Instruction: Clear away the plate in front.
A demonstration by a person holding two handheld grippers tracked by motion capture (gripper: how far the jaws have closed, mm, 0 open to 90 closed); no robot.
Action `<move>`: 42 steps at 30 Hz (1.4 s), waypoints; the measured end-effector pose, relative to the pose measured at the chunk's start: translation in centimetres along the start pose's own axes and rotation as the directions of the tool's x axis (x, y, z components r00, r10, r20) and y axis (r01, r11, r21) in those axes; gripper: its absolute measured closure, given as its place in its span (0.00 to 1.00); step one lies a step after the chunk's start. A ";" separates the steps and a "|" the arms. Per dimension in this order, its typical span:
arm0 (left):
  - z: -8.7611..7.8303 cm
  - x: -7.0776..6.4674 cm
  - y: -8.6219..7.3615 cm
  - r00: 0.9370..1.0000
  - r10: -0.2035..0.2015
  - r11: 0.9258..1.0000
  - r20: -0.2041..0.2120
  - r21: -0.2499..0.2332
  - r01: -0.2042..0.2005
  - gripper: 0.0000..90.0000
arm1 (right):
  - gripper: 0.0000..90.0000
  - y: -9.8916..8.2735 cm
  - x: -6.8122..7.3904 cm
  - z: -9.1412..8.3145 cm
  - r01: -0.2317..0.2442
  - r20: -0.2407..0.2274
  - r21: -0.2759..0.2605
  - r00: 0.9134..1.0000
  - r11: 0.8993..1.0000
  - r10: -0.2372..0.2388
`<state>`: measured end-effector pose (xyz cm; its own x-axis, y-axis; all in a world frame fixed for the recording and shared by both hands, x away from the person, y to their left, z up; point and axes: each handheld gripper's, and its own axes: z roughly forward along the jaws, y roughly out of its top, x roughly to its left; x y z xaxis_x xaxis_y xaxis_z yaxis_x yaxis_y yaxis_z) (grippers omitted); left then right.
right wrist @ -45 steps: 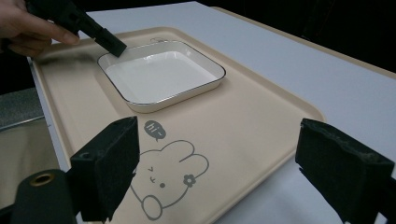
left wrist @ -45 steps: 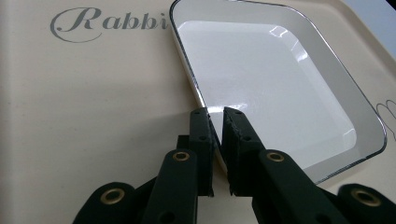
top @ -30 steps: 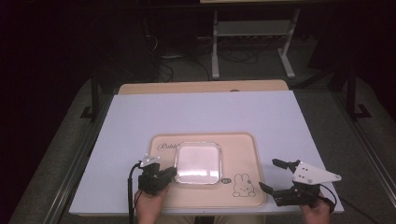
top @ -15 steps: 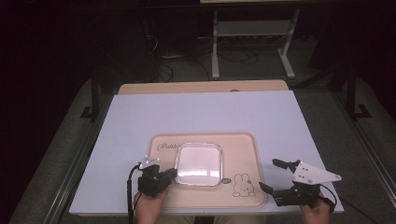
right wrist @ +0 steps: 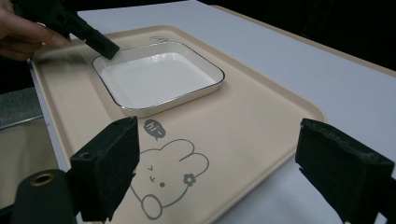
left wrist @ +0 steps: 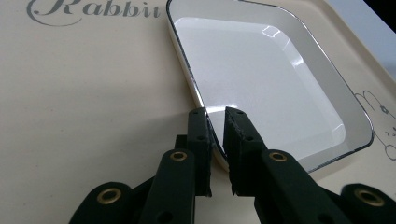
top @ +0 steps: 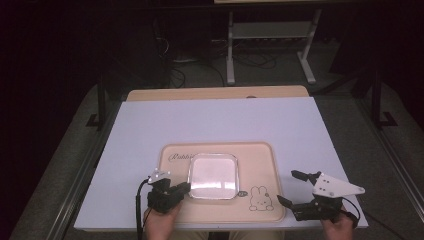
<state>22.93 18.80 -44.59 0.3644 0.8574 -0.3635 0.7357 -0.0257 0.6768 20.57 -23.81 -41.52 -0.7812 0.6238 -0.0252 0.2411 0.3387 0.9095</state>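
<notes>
A square white dish (top: 212,176) sits on a cream rabbit-print tray (top: 260,160) at the near edge of the table. The left gripper (left wrist: 215,116) straddles the dish's near-left rim, one jaw outside and one inside; its jaws have just been opening slightly, a thin gap showing beside the rim, so the grip looks loose or released. The right gripper (top: 295,187), jaws spread wide and empty, hovers off the tray's right corner, the farther of the two from the dish
</notes>
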 end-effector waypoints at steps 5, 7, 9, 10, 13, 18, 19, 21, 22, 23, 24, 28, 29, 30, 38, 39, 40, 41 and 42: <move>-0.1 0.1 0.0 1.000 0.005 1.000 0.006 0.001 -0.005 0.89 | 0.14 0.0 0.0 0.1 0.000 0.000 0.004 1.000 1.000 0.000; -0.1 0.2 0.0 1.000 0.001 1.000 0.014 -0.002 -0.001 0.89 | 0.14 0.0 0.0 0.1 0.001 -0.001 0.005 1.000 1.000 -0.001; -0.2 0.2 -0.1 1.000 0.006 1.000 0.014 -0.005 -0.006 0.89 | 0.14 0.0 0.0 0.1 0.002 -0.001 0.005 1.000 1.000 -0.002; -0.2 0.2 -0.1 1.000 0.007 1.000 0.012 -0.007 -0.007 0.88 | 0.14 0.0 0.1 0.1 0.002 -0.003 0.006 1.000 1.000 -0.002; -0.3 0.3 -0.1 1.000 0.013 1.000 0.008 -0.008 -0.013 0.85 | 0.14 0.0 0.1 0.1 0.002 -0.004 0.009 1.000 1.000 -0.002; -0.6 0.5 0.1 1.000 0.019 1.000 0.015 -0.017 -0.018 0.79 | 0.14 -0.1 0.0 0.2 -0.002 -0.001 0.013 1.000 1.000 0.002; -0.7 0.5 0.2 1.000 0.022 1.000 0.017 -0.021 -0.022 0.78 | 0.14 -0.1 0.0 0.2 -0.003 0.000 0.014 1.000 1.000 0.003; -0.8 0.5 0.3 0.999 0.035 0.999 0.018 -0.030 -0.034 0.77 | 0.14 -0.1 -0.1 0.2 -0.004 0.001 0.016 1.000 1.000 0.004; -0.9 0.5 0.3 0.999 0.042 0.999 0.018 -0.031 -0.042 0.76 | 0.14 -0.2 -0.1 0.2 -0.005 0.001 0.017 1.000 1.000 0.005; -1.0 0.6 0.4 0.999 0.049 0.998 0.019 -0.038 -0.048 0.75 | 0.14 -0.2 -0.1 0.2 -0.005 0.003 0.017 1.000 1.000 0.005; -1.0 0.6 0.4 0.998 0.054 0.998 0.021 -0.043 -0.054 0.73 | 0.14 -0.2 -0.2 0.2 -0.007 0.004 0.017 1.000 1.000 0.007; -1.3 0.4 0.8 0.994 0.104 0.994 0.031 -0.046 -0.103 0.71 | 0.14 -0.3 -0.3 0.2 -0.014 0.009 0.022 1.000 1.000 0.014; -1.4 0.4 1.0 0.992 0.117 0.992 0.034 -0.049 -0.116 0.70 | 0.14 -0.3 -0.3 0.2 -0.012 0.011 0.022 1.000 1.000 0.012; -1.5 0.5 1.2 0.991 0.130 0.991 0.045 -0.050 -0.128 0.69 | 0.14 -0.3 -0.3 0.2 -0.015 0.014 0.022 1.000 1.000 0.014; -2.5 0.9 3.0 0.977 0.199 0.977 0.073 -0.088 -0.193 0.62 | 0.14 -0.4 -0.4 0.2 -0.017 0.020 0.025 1.000 1.000 0.017; -2.7 1.0 3.1 0.975 0.209 0.975 0.073 -0.089 -0.203 0.62 | 0.14 -0.4 -0.4 0.2 -0.017 0.020 0.025 1.000 1.000 0.017; -2.8 1.1 3.4 0.969 0.232 0.971 0.090 -0.087 -0.224 0.61 | 0.14 -0.4 -0.5 0.1 -0.017 0.021 0.025 1.000 1.000 0.016; -2.8 1.1 3.4 0.969 0.232 0.971 0.090 -0.087 -0.224 0.59 | 0.14 -0.4 -0.5 0.1 -0.017 0.021 0.025 1.000 1.000 0.016; -3.0 1.3 3.6 0.963 0.252 0.966 0.097 -0.091 -0.244 0.59 | 0.14 -0.4 -0.5 0.1 -0.018 0.022 0.025 1.000 1.000 0.017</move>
<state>24.37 21.33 -40.67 0.5921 0.7688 -0.2415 0.5694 -0.1871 0.8005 20.91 -24.21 -41.93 -0.7641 0.6448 -0.0184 0.2695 0.3449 0.8991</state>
